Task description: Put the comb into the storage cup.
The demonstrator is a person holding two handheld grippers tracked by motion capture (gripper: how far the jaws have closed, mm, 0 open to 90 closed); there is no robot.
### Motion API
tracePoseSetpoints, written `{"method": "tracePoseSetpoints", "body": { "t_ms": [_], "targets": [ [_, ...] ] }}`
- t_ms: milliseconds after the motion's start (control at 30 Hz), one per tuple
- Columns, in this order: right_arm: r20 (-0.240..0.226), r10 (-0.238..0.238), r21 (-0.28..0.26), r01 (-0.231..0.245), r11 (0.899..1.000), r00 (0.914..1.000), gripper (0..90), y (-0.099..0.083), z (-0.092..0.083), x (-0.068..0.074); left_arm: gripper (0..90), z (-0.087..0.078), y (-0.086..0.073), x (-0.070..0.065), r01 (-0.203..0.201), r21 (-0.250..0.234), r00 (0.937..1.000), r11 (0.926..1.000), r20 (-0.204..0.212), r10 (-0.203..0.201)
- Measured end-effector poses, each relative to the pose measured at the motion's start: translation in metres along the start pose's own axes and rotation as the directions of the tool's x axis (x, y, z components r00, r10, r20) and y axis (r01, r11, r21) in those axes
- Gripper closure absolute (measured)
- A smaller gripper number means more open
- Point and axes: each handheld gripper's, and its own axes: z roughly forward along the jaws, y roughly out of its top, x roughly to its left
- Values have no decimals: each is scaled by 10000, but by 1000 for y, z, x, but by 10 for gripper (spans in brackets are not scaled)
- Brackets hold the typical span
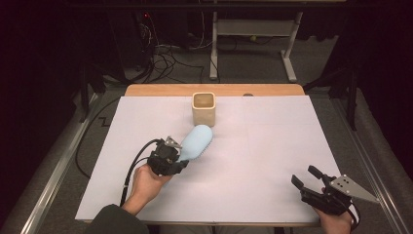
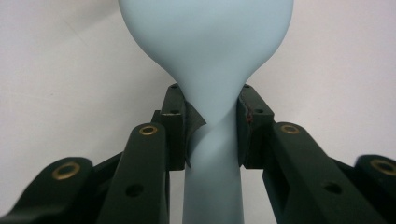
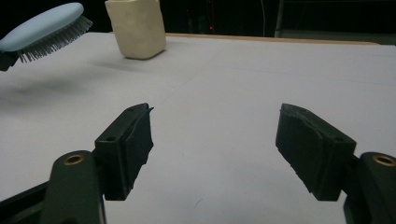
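The left gripper (image 1: pixel 181 165) had its jaws clamped on the neck of a pale blue plastic hairbrush (image 1: pixel 197 141), right where the handle widens into the oval head. In the left gripper view you could see both black pads (image 2: pixel 176 122) pressed against the blue handle (image 2: pixel 214 154) from either side, so that was a solid grip. The brush was up off the white paper-covered table (image 1: pixel 272 161), bristles facing down, and it threw a soft shadow on the sheet in the right gripper view (image 3: pixel 44 25).

Using the cream square-sided cup (image 1: pixel 203 108) as the reference: the brush head sat just in front of it, a bit to its left, close but not touching. The cup stood upright near the far edge of the table.

The right gripper (image 1: pixel 306 178) was well apart from the cup, down at the near right corner, jaws spread wide with nothing between them, just bare paper showing in the gap.
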Motion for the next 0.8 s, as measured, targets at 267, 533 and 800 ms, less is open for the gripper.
{"method": "tracePoseSetpoints", "body": {
  "t_ms": [267, 533, 800],
  "targets": [
    [-65, 71, -326, -73, 9994, 10000, 272, 4, -3, 6, 692, -7, -5, -8, -226, -295, 9995, 9993, 193, 232],
    [-392, 47, -375, -61, 9993, 9992, 268, 5, -1, 12, 692, -8, -8, -16, -319, -493, 9987, 9983, 385, 338],
    [-753, -118, -329, 94, 9994, 9971, 261, 7, 5, 21, 692, -10, -7, -29, -620, -646, 9960, 9960, 603, 659]
  ]
}}
